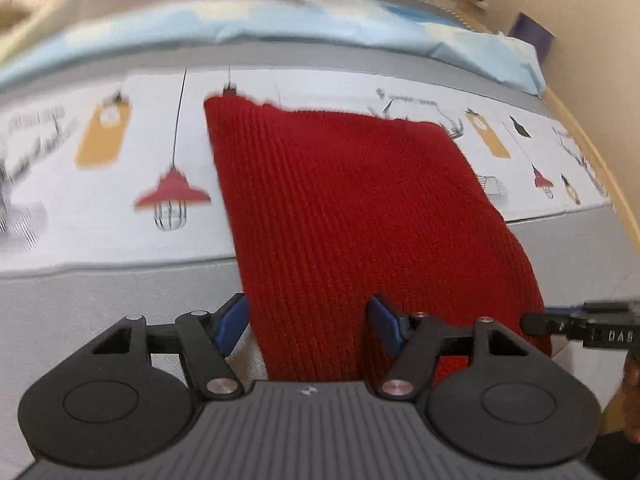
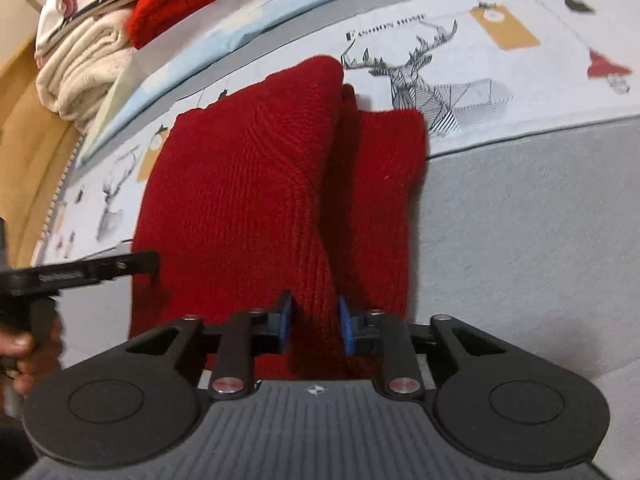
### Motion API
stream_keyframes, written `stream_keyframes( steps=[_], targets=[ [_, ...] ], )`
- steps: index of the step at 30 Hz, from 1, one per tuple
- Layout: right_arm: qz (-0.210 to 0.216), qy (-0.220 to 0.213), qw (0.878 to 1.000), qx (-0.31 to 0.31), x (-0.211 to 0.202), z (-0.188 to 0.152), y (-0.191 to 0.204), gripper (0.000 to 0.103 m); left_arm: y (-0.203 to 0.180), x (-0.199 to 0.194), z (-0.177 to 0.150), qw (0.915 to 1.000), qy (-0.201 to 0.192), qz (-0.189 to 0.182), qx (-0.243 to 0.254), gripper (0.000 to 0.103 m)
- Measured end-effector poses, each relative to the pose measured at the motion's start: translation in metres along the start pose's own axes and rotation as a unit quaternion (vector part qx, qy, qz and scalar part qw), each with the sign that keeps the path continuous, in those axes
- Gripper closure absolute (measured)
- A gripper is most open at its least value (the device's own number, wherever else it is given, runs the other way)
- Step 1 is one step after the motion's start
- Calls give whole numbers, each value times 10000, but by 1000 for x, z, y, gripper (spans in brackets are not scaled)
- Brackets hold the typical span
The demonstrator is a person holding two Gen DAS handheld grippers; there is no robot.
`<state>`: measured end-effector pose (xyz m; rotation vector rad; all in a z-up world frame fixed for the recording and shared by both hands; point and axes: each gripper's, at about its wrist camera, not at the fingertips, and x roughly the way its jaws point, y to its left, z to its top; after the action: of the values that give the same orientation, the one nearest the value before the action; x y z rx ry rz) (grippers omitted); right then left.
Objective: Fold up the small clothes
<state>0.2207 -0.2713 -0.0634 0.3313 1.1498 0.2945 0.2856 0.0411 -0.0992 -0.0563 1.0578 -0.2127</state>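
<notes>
Here, red knit sweater (image 2: pixel 248 184) on bed: soft, floppy, thick, grippy. Left gripper (image 1: pixel 308 322) fingers wide, right gripper (image 2: pixel 314 326) fingers narrower, both straddling 6 o'clock hem; pinch there.

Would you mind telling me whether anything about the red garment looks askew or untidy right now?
Yes. In the right wrist view the red knit garment is folded unevenly: its top layer runs diagonally, leaving a strip of the lower layer exposed on the right, and a bulge humps up at the far end.
</notes>
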Motion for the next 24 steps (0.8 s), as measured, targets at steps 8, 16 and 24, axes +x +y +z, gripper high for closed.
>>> stream_keyframes(
  steps=[8, 16, 24],
  targets=[
    [-640, -85, 9961, -599, -5, -6, 11, 67, -20, -23, -18, 9952, -304, 726, 574, 15],
    [-1572, -2156, 9542, -1357, -98, -39, 63, 31, -58, -126, -47, 9764, -1504, 1472, 488, 0],
    [-1467, -2777, 9412, -1247, -161, -126, 94, 14, -93, -190, -114, 9750, -1616, 1525, -3, 0]
  ],
)
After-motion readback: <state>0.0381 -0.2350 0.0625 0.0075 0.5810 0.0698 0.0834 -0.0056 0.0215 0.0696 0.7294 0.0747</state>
